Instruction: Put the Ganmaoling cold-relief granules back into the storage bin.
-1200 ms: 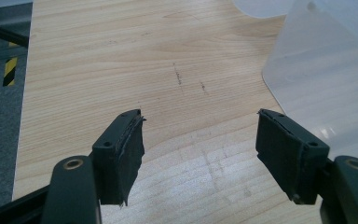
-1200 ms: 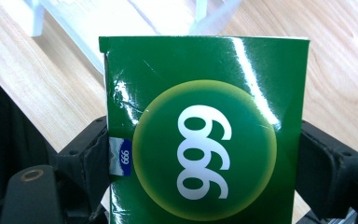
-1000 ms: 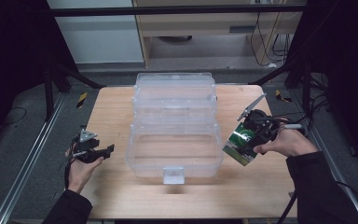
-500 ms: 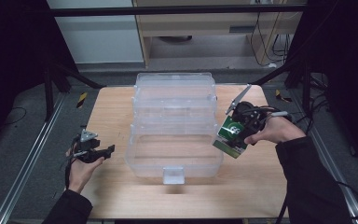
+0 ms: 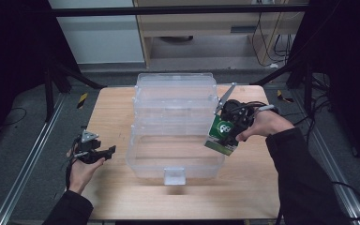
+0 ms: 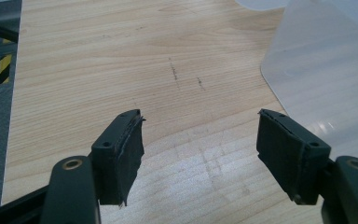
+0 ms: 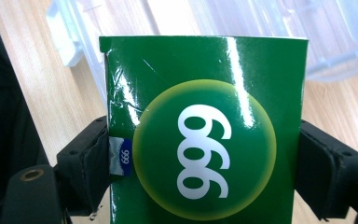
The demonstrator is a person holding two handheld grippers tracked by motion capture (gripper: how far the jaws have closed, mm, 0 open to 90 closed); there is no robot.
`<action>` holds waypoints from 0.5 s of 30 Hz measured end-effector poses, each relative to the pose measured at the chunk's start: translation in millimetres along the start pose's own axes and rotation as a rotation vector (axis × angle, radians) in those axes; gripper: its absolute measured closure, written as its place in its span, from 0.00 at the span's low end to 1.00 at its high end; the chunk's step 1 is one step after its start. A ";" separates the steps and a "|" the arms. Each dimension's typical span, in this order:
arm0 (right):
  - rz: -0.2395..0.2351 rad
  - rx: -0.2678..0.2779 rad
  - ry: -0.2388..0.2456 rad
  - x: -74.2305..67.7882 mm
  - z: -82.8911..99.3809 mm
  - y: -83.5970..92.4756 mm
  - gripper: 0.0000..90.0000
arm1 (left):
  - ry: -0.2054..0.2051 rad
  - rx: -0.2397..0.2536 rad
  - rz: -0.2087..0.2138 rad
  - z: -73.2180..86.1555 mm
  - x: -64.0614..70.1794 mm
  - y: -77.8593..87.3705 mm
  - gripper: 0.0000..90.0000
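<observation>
At table's 3 o'clock, right gripper point(image 5: 228, 132) clamped on green box point(image 7: 200, 135), hovering at clear bin point(image 5: 176, 154) right rim; bin toward 9 o'clock. Left gripper point(image 6: 200, 154) agape, empty, farther.

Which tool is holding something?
The right tool, over the clear bin's right edge, grips a green box. The left tool is open, holding nothing.

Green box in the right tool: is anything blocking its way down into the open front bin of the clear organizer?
Nothing visible does. The green box, clamped in the right tool, hangs at the right rim of the clear organizer; its open front bin looks empty and uncovered.
</observation>
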State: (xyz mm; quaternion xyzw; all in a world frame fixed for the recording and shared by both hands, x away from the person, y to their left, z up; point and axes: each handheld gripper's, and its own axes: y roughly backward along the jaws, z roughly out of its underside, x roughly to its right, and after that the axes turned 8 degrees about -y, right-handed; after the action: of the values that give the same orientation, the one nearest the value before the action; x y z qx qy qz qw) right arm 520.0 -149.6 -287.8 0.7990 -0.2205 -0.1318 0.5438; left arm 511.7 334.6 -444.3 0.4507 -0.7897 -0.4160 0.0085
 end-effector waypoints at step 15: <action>-0.068 -0.017 0.163 -17.6 -26.6 -10.3 0.19 | -0.011 0.002 0.003 -0.2 -1.1 0.3 0.34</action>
State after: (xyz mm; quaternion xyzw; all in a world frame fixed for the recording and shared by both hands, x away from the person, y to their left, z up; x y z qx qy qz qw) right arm 518.9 -116.1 -287.9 0.8095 -0.1474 -0.0867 0.5617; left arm 512.2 335.4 -443.6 0.4473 -0.7908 -0.4179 0.0043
